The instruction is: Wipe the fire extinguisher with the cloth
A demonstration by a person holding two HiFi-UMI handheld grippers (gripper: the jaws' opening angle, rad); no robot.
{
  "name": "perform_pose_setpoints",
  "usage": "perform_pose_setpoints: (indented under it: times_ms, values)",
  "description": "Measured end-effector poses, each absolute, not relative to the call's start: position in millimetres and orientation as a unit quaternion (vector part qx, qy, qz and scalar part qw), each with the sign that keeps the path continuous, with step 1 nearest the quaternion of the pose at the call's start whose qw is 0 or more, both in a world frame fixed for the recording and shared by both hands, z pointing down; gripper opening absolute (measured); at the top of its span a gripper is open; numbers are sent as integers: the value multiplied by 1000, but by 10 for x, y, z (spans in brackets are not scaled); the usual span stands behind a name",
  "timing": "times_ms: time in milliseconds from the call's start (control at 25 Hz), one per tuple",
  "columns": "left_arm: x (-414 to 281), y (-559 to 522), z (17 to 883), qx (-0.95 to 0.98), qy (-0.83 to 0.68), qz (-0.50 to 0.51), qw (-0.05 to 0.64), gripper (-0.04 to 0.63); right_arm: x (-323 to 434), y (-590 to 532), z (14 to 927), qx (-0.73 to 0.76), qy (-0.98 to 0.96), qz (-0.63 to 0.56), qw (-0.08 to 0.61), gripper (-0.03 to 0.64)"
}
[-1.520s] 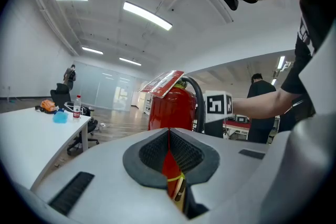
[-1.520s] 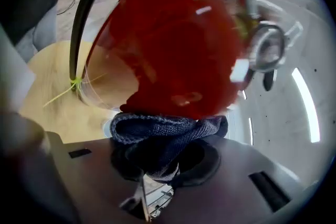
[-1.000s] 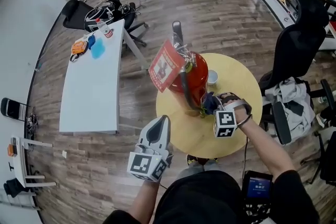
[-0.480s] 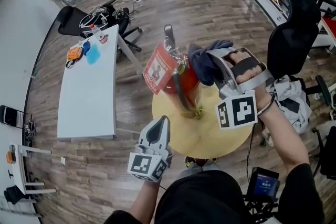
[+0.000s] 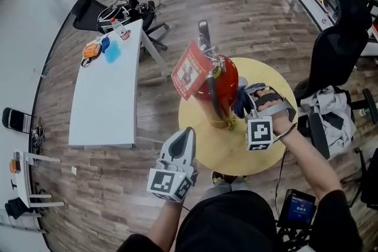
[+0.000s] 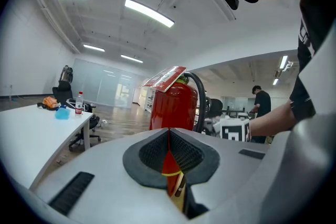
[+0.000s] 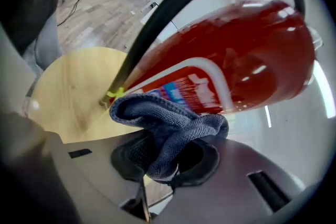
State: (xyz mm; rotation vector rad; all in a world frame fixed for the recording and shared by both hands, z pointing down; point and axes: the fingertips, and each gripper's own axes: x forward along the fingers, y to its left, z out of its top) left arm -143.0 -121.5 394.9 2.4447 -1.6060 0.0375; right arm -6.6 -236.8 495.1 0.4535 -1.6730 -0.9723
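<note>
Centre of the head view: red fire extinguisher (image 5: 224, 87), upright on the round yellow desk (image 5: 233, 156), with black hose (image 5: 211, 94) down its front and a red tag (image 5: 190, 69) hung at the neck.

Right of the cylinder: right claw (image 5: 250, 101), clenched on a bunched dark blue cloth (image 5: 241, 102). In the right gripper view, cloth (image 7: 169, 131) pinched between the pads and bulging forward toward the printed label on the extinguisher (image 7: 236, 60); actual contact with the red surface not certain. Behind it, the hose (image 7: 173, 2) in an arc, and the yellow desk (image 7: 68, 92) below.

Near edge of the round desk: left claw (image 5: 184, 137), closed with nothing in it, aimed roughly level at the extinguisher and well apart from it. In the left gripper view, pads of the left claw (image 6: 169, 148) pressed together, with the extinguisher (image 6: 176, 105) and its tag (image 6: 164, 76) straight ahead.

Change from half a second earlier: right claw and cloth then raised beside the extinguisher's top, now lower, against the mid-body on the right flank. Change from a full second earlier: cloth then down at the base, now higher on the cylinder. Left claw in the same place and pose throughout.

Background: long white desk (image 5: 103, 103) at left with a water bottle (image 5: 121, 30) at its far end; black office chair (image 5: 339, 38) at right.
</note>
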Motion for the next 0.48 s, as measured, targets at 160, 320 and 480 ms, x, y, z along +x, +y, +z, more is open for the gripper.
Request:
perform_pose_setpoints:
  times_ms: [160, 320, 480]
  values:
    - [-1513, -1155, 4025, 823, -556, 23, 114, 25, -70, -2237, 5781, 158, -743, -336, 556, 86]
    - [-1639, -1067, 4108, 814, -566, 41, 121, 25, -52, -2130, 6445, 143, -802, -215, 539, 86]
    - [-1806, -1013, 4145, 798, -587, 53, 125, 25, -178, -1981, 6858, 144, -853, -88, 494, 86]
